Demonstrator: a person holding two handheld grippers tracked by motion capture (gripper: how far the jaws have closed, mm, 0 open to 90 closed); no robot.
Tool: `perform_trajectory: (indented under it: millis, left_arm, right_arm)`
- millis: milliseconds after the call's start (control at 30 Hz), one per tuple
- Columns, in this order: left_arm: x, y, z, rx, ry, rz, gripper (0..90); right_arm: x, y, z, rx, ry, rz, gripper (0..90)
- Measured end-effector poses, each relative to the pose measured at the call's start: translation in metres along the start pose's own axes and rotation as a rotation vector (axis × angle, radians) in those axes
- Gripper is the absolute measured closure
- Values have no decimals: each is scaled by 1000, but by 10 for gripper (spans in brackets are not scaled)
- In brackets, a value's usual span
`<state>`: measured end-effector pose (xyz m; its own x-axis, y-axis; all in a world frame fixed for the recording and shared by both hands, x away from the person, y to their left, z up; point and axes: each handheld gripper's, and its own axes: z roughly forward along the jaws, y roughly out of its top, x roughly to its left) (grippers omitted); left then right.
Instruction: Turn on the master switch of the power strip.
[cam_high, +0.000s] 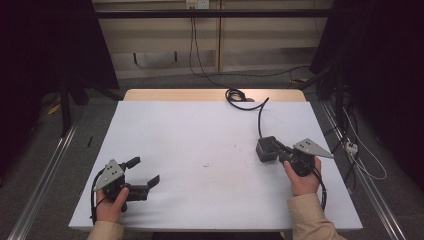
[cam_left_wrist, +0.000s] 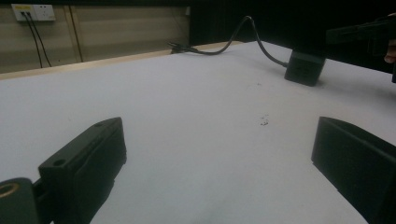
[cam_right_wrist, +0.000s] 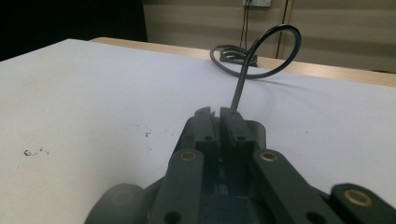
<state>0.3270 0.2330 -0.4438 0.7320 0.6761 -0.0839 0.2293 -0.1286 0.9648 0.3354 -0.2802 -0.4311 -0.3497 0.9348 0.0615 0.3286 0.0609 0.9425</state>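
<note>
A black adapter box (cam_high: 266, 148) lies on the right half of the white table (cam_high: 200, 125), and its black cable (cam_high: 260, 116) runs back to a coil at the far edge. My right gripper (cam_high: 278, 149) reaches over the box from the right with its jaws closed together. In the right gripper view its tips (cam_right_wrist: 218, 114) meet above the box (cam_right_wrist: 259, 130) with nothing pinched between them, and the cable (cam_right_wrist: 261, 56) loops up just beyond. My left gripper (cam_high: 145, 171) rests at the front left, open, with bare table between its jaws (cam_left_wrist: 219, 158).
The cable coil (cam_high: 235, 95) sits on the wooden strip at the table's far edge. Small dark specks (cam_high: 206, 164) mark the middle of the sheet. Metal rails run along both sides of the table, and wall sockets (cam_left_wrist: 32, 11) are behind it.
</note>
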Motion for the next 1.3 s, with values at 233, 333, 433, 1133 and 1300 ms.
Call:
perform_trajectory:
  millis: [233, 333, 433, 1133, 1300]
  left_arm:
    - [-1, 0, 1, -3, -2, -5, 29]
    - [0, 0, 0, 1, -1, -1, 29]
    - [0, 0, 0, 1, 2, -3, 29]
    - [-1, 0, 1, -4, -6, -6, 29]
    - [-1, 0, 1, -1, -6, -4, 29]
  right_arm:
    - [-1, 0, 3, 21, 3, -4, 900]
    - [-2, 0, 5, 25, -4, -8, 900]
    - [-2, 0, 7, 32, -8, -12, 900]
    - [-3, -2, 11, 46, -6, -29, 900]
    - [-3, -4, 12, 53, -4, -35, 900]
